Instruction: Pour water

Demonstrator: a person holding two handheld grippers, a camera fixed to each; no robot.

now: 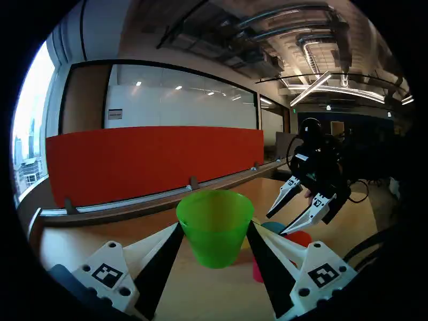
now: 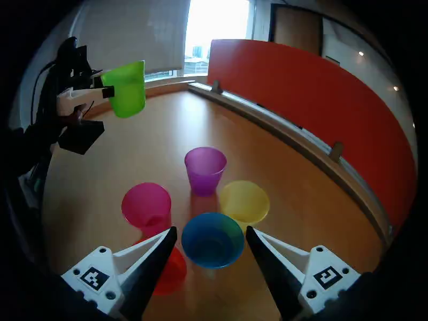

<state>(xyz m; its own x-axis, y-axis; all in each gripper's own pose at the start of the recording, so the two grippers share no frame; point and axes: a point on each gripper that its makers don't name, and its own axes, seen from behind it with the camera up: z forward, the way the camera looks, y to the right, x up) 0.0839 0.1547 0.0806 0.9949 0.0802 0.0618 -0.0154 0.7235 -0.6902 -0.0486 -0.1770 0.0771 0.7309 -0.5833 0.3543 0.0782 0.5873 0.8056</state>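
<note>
Above blue cup point(image 2: 213, 249), right gripper point(image 2: 210, 231) hangs open; well off, left gripper point(image 1: 215, 226) clamps green cup point(image 1: 215, 238). Risk: early tilt wets table point(image 2: 160, 142).

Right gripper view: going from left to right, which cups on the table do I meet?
Pink cup → purple cup → yellow cup. The blue cup and red cup overlap these, so I skip them.

We see daylight blowing out the window point(image 2: 216, 29) and glaring off the wooden table point(image 2: 160, 139). Ceiling strip lights point(image 1: 311, 87) glow over a dim office; fisheye bends the edges of our 2 views.
</note>
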